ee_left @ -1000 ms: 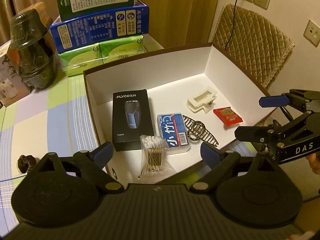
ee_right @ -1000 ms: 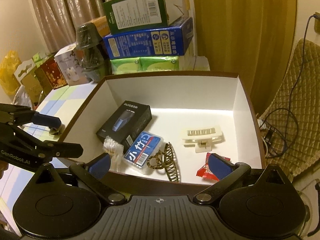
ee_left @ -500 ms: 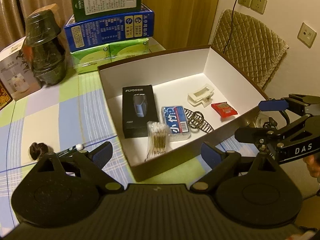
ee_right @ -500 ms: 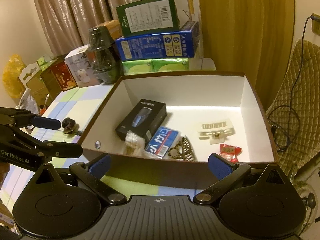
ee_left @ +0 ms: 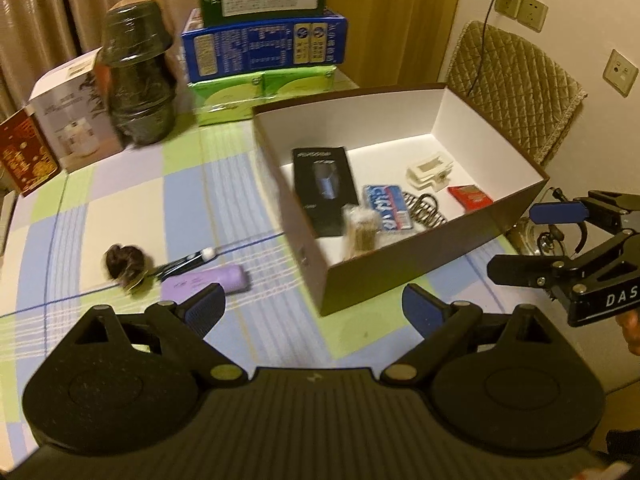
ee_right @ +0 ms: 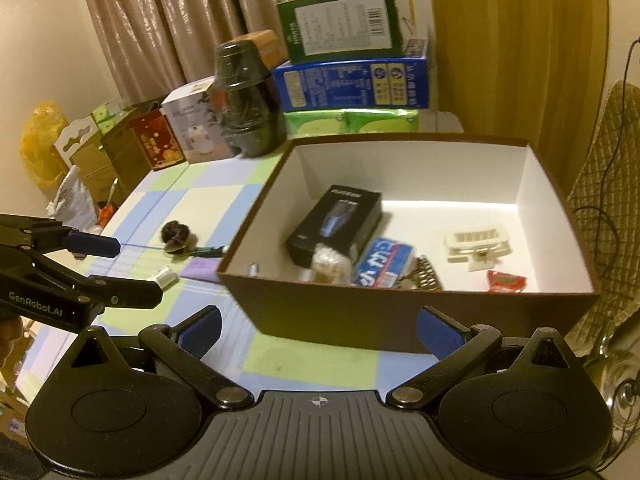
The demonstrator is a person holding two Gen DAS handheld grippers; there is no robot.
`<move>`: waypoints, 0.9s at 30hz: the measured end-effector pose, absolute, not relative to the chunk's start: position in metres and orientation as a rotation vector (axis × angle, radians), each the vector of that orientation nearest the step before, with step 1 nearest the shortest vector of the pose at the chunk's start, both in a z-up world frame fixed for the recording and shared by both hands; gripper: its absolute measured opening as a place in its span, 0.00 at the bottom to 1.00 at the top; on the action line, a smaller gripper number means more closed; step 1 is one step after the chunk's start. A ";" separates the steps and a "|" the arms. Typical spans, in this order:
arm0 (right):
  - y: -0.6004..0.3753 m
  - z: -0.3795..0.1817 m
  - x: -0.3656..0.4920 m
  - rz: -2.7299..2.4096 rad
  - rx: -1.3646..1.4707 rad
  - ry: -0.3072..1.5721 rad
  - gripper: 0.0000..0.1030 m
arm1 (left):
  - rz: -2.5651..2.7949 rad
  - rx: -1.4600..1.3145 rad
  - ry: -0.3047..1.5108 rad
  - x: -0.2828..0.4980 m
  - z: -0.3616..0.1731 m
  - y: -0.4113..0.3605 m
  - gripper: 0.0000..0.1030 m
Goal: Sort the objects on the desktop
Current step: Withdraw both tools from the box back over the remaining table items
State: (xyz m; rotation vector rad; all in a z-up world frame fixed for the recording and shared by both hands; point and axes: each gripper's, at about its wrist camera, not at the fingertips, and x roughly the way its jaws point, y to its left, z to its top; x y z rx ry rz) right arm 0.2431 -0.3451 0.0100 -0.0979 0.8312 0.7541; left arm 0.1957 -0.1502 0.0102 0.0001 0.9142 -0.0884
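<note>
Brown cardboard outside and white inside, the box (ee_left: 420, 264) fills the centre right of the left wrist view and already holds a black carton (ee_left: 324, 190), a blue packet (ee_left: 386, 208), a hair claw (ee_left: 426, 206), a white clip (ee_left: 430, 170) and a red sachet (ee_left: 470, 197). On the checked tablecloth (ee_left: 120, 216), lower left of that frame, the things not yet sorted lie close together: a purple case (ee_left: 208, 282), a dark pen (ee_left: 186, 263) and a dark scrunchie (ee_left: 124, 262). The purple case lies just ahead of the left gripper (ee_left: 312, 309), off toward its left finger, long axis roughly across the frame. The left gripper is empty, jaws wide. The right gripper (ee_right: 319, 327), also wide and empty, faces the box and is farther away, so the left looks better placed.
</note>
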 end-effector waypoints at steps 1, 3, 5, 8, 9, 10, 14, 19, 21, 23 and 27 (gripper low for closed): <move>-0.341 0.009 0.239 0.759 -0.098 0.835 0.98 | -0.083 -0.002 0.917 0.192 0.010 -0.145 0.91; -0.333 0.007 0.232 0.774 -0.097 0.844 0.98 | -0.073 -0.007 0.922 0.186 0.009 -0.137 0.91; -0.325 0.004 0.227 0.786 -0.099 0.854 0.98 | -0.066 -0.013 0.929 0.180 0.008 -0.128 0.91; -0.310 0.000 0.218 0.807 -0.102 0.870 0.98 | -0.056 -0.020 0.939 0.171 0.006 -0.115 0.91; -0.305 -0.001 0.215 0.814 -0.104 0.875 0.98 | -0.051 -0.024 0.943 0.168 0.006 -0.111 0.91; -0.301 -0.003 0.213 0.820 -0.107 0.880 0.98 | -0.046 -0.029 0.946 0.165 0.005 -0.105 0.91; -0.281 -0.007 0.204 0.844 -0.119 0.893 0.98 | -0.022 -0.047 0.957 0.154 0.001 -0.087 0.91; -0.258 -0.013 0.195 0.872 -0.131 0.904 0.98 | 0.003 -0.064 0.964 0.142 -0.002 -0.065 0.91; -0.251 -0.015 0.191 0.880 -0.135 0.907 0.98 | 0.012 -0.069 0.967 0.139 -0.003 -0.057 0.91; -0.242 -0.017 0.188 0.885 -0.140 0.911 0.98 | 0.022 -0.074 0.972 0.136 -0.004 -0.049 0.91; -0.228 -0.023 0.184 0.889 -0.149 0.923 0.98 | 0.036 -0.081 0.976 0.130 -0.006 -0.034 0.91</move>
